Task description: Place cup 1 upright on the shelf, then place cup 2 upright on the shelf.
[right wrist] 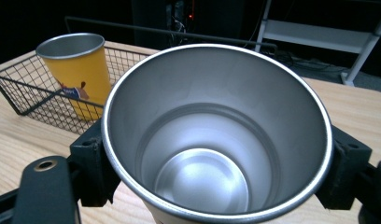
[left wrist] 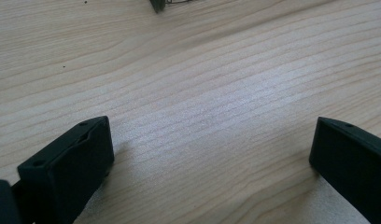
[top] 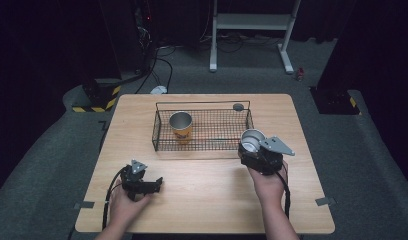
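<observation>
1. Wooden table point(top: 202, 200), dark room; wire basket point(top: 164, 142) is set at the far side.
2. One yellow cup point(top: 181, 127) is already placed in the basket.
3. Steel cup point(right wrist: 216, 135) is clamped by right gripper point(top: 259, 152) at the basket's right end; placement is judged pending.
4. Left gripper point(top: 154, 184) is held wide, empty.

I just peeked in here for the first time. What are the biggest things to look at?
The shiny metal cup grabs your eye: the right tool holds it between its jaws by the basket's right end. A yellow cup stands upright in the left part of the wire basket on the wooden table. The left tool rests open on the table, holding nothing.
</observation>
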Demonstrator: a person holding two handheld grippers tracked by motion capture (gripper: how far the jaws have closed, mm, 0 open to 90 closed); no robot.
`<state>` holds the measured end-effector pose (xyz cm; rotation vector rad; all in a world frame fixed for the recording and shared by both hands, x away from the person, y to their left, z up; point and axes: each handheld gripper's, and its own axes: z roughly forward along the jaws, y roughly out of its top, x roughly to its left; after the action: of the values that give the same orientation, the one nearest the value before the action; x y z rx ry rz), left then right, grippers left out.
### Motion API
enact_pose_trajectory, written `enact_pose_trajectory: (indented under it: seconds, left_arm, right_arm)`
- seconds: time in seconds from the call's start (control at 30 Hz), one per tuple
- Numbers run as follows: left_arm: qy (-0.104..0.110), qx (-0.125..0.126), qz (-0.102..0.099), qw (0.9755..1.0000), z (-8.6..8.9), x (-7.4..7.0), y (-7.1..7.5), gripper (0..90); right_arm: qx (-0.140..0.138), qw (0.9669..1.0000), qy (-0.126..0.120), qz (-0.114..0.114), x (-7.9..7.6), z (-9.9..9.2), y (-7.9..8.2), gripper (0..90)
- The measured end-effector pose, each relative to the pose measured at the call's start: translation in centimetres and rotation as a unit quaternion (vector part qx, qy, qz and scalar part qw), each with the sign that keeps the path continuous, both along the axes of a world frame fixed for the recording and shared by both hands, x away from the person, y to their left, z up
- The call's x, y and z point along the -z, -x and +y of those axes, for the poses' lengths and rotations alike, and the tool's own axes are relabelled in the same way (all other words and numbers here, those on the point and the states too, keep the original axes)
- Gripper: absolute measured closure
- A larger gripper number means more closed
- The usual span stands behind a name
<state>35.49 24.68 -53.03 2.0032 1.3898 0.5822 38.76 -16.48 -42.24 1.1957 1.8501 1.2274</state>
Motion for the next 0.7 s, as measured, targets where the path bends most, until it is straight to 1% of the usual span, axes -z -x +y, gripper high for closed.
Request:
enact_pose_trajectory:
  seconds: [0.23,0.3,0.47,0.5,0.57,0.63,0.7]
  left_arm:
    - [0.000,0.000,0.000,1.0000,0.0,0.0,0.0,0.2]
    - [0.000,0.000,0.000,1.0000,0.0,0.0,0.0,0.2]
    - [0.000,0.000,0.000,1.0000,0.0,0.0,0.0,0.2]
    - [-0.001,0.000,0.000,1.0000,0.0,0.0,0.0,0.2]
    - [-0.002,0.001,0.000,1.0000,0.0,0.0,0.0,0.2]
    - [0.002,-0.001,0.001,1.0000,0.0,0.0,0.0,0.2]
    - [0.002,-0.001,0.000,1.0000,0.0,0.0,0.0,0.2]
  right_arm:
    - [-0.004,1.0000,0.005,-0.002,-0.5,0.7,-1.0,18.4]
    - [-0.005,1.0000,0.007,0.000,-0.8,1.0,-1.6,18.4]
    - [-0.006,1.0000,0.007,-0.003,-1.1,1.5,-2.3,18.4]
    - [-0.006,1.0000,0.006,-0.001,-1.3,1.9,-2.8,18.4]
    - [-0.007,0.9999,0.009,-0.001,-1.5,2.1,-3.0,18.4]
    - [-0.007,0.9998,0.018,-0.001,-1.9,2.7,-3.7,18.4]
    - [-0.007,0.9998,0.019,0.001,-2.0,2.9,-4.0,18.4]
